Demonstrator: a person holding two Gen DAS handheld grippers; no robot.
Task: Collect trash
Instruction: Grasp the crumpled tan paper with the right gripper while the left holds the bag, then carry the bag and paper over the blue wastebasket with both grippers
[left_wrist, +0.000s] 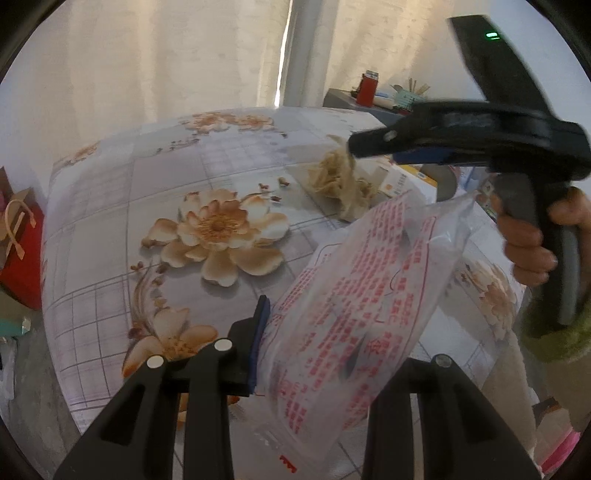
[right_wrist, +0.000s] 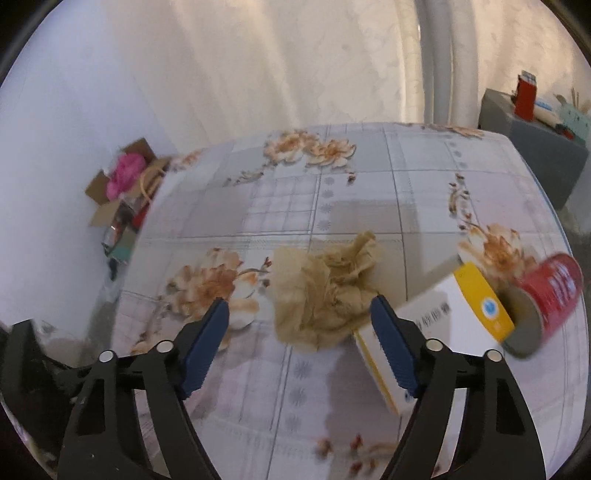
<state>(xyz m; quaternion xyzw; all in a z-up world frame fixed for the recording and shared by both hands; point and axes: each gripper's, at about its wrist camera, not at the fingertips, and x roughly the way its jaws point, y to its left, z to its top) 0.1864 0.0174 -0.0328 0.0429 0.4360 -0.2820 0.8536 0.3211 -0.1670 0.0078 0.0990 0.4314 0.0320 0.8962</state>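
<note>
Keep the left gripper clamped on the clear plastic bag with red print, its mouth held up toward the trash. Lower the right gripper, jaws open around the crumpled beige paper wad on the flowered worktop, then close. Avoid the white-and-yellow carton just beside.

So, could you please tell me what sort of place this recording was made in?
Most likely a lived-in room at home. A table under a flowered tablecloth stands before pale curtains, with an open cardboard box of odds and ends on the floor beside it.
</note>
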